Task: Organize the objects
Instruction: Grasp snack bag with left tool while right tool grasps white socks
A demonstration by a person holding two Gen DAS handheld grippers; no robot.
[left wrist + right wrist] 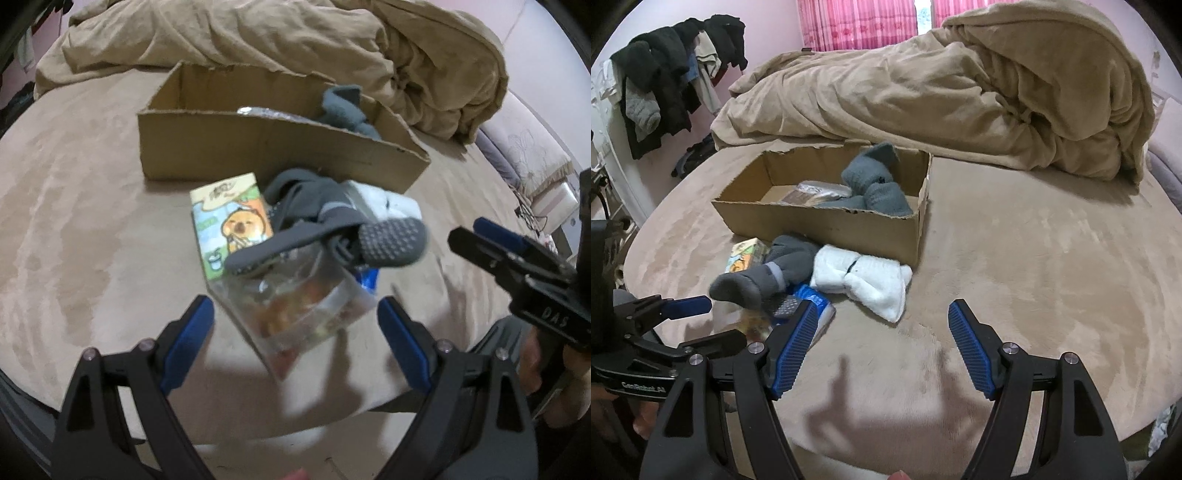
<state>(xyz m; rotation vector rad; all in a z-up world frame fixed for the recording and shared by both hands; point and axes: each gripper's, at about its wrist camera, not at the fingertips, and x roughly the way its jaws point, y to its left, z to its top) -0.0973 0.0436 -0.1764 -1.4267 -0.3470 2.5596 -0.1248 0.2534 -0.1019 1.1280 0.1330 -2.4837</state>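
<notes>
A cardboard box (258, 147) (827, 221) sits on the bed and holds a grey sock (879, 184) and a shiny packet (816, 192). In front of it lie a cartoon tissue pack (229, 221), a pair of grey grip socks (317, 229) (764, 277), a white sock bundle (864, 280) (388, 201), a blue packet (812, 299) and a clear snack bag (299, 314). My left gripper (295, 325) is open, its fingers either side of the snack bag. My right gripper (881, 317) is open and empty, right of the pile; it also shows in the left wrist view (476, 236).
A rumpled tan duvet (960, 92) is heaped behind the box. Clothes hang on a rack (672, 62) at the far left. Pink curtains (857, 22) are at the back. The tan bed sheet (1034, 258) stretches to the right of the box.
</notes>
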